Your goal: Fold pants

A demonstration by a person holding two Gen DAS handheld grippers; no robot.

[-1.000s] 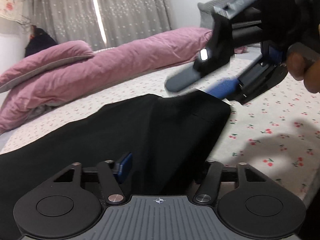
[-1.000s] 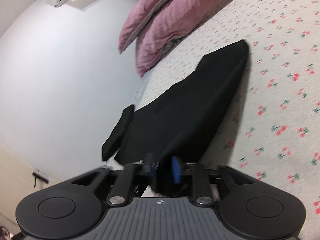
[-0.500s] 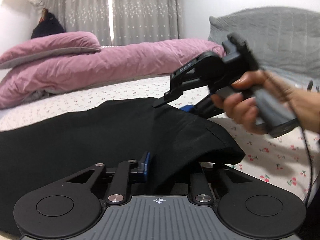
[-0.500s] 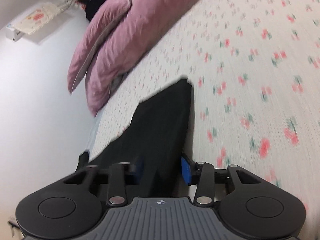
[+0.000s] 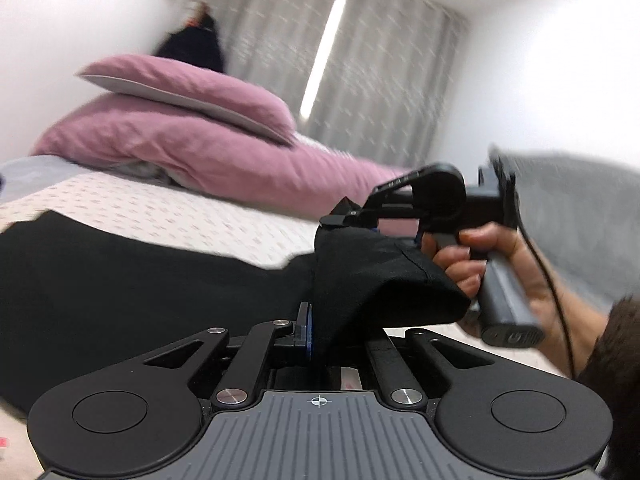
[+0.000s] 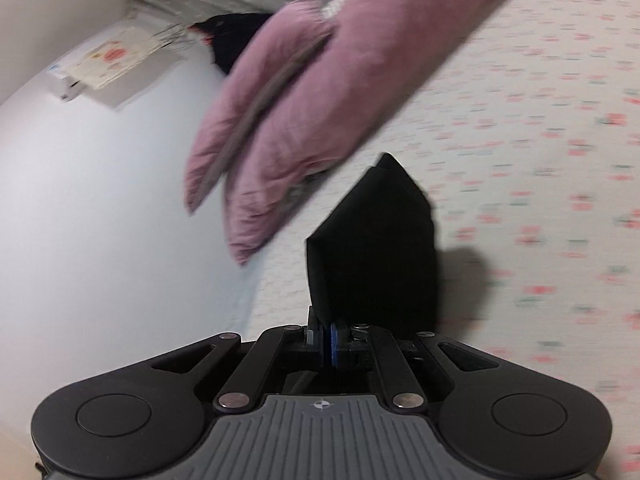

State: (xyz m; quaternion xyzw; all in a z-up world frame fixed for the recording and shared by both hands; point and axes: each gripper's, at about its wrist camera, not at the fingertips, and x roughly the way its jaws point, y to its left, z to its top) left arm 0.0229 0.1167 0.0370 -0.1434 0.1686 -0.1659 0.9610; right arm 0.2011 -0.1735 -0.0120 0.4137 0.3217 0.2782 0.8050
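Black pants [image 5: 120, 280] lie across the cherry-print bed sheet [image 5: 200, 216], with one end lifted off it. My left gripper [image 5: 320, 332] is low in the left wrist view; its jaws are closing on a fold of that raised cloth, and its blue pad [image 5: 306, 330] presses against it. The right gripper [image 5: 348, 220] shows there too, held by a hand [image 5: 460, 256], and pinches the pants' upper corner. In the right wrist view the right gripper [image 6: 330, 340] has its jaws closing, pads nearly together, and the black cloth [image 6: 376, 248] stands up from them.
A pink duvet with a pillow [image 5: 192, 128] is heaped at the back of the bed, in front of grey curtains [image 5: 360, 60]. A grey cover [image 5: 580, 208] lies to the right. A white wall [image 6: 100, 220] runs along the bed's left edge.
Both grippers have closed on the pants' end and raised it off the sheet. The lifted cloth now folds over toward the rest of the pants, and the left view has rolled.
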